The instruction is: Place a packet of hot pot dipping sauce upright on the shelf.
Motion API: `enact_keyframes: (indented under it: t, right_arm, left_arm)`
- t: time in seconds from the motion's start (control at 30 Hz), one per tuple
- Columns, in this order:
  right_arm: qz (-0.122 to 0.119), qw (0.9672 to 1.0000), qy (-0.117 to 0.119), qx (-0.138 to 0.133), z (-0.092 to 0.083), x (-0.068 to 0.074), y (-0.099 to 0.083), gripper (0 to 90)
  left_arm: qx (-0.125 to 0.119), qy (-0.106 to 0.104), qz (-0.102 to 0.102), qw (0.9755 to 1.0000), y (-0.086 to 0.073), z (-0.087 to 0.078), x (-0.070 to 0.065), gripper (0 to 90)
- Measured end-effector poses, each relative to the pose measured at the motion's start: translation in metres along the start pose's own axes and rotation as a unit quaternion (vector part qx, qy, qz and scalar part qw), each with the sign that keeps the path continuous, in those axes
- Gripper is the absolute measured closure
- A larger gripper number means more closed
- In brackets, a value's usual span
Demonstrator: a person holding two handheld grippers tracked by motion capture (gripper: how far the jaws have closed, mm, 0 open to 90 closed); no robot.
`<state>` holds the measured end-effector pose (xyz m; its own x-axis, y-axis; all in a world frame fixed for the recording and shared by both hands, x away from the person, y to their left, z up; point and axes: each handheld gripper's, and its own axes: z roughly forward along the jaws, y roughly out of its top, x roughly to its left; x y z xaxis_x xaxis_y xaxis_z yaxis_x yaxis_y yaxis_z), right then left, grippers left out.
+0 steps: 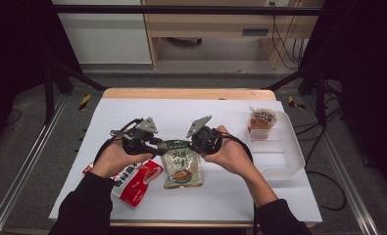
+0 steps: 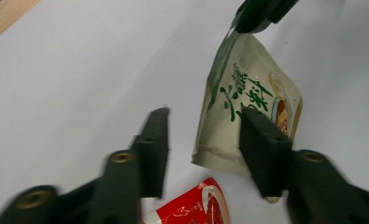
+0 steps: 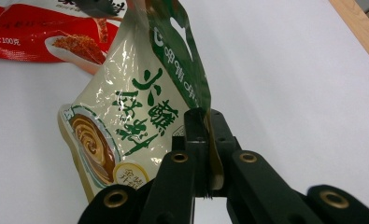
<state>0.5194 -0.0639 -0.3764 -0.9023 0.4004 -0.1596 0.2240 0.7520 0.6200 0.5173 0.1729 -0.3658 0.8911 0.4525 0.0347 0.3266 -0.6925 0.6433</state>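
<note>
A cream and green snack pouch [image 1: 181, 166] hangs tilted over the white table, its lower end near the surface. My right gripper [image 3: 206, 116] is shut on the pouch's [image 3: 135, 107] green top edge. In the high view the right gripper [image 1: 190, 145] holds the top band from the right. My left gripper [image 1: 160, 143] is at the band's left end. Its jaws stand wide apart in the left gripper view [image 2: 204, 114], with the pouch [image 2: 247, 70] just beyond them and its lower corner partly between them.
A red snack pouch [image 1: 137, 183] lies flat on the table under my left hand. A white plastic tray [image 1: 284, 152] sits at the right edge, with a small orange snack pack [image 1: 262, 120] in its far end. The table's wooden edge [image 1: 181, 93] runs along the back.
</note>
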Motion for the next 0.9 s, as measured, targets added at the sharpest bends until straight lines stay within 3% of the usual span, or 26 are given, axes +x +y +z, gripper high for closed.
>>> enact_keyframes:
  t: [0.1,0.27,0.63,0.9]
  right_arm:
    - [0.0,1.0,0.0,0.001,0.0,0.0,0.001,90.0]
    - [-0.001,1.0,0.002,0.004,-0.001,0.0,0.002,90.0]
    - [-0.004,1.0,0.002,0.001,-0.004,0.0,0.002,90.0]
    - [-0.002,1.0,-0.002,-0.005,-0.017,0.002,-0.001,90.0]
  left_arm:
    - [0.0,0.0,-0.001,1.0,-0.003,0.0,0.0,37.4]
    - [0.003,0.007,-0.012,0.9999,-0.012,0.0,0.001,25.4]
    - [0.006,0.01,-0.018,0.9998,-0.021,-0.002,0.001,16.5]
    - [0.008,0.015,-0.018,0.9997,-0.029,-0.003,-0.001,13.9]
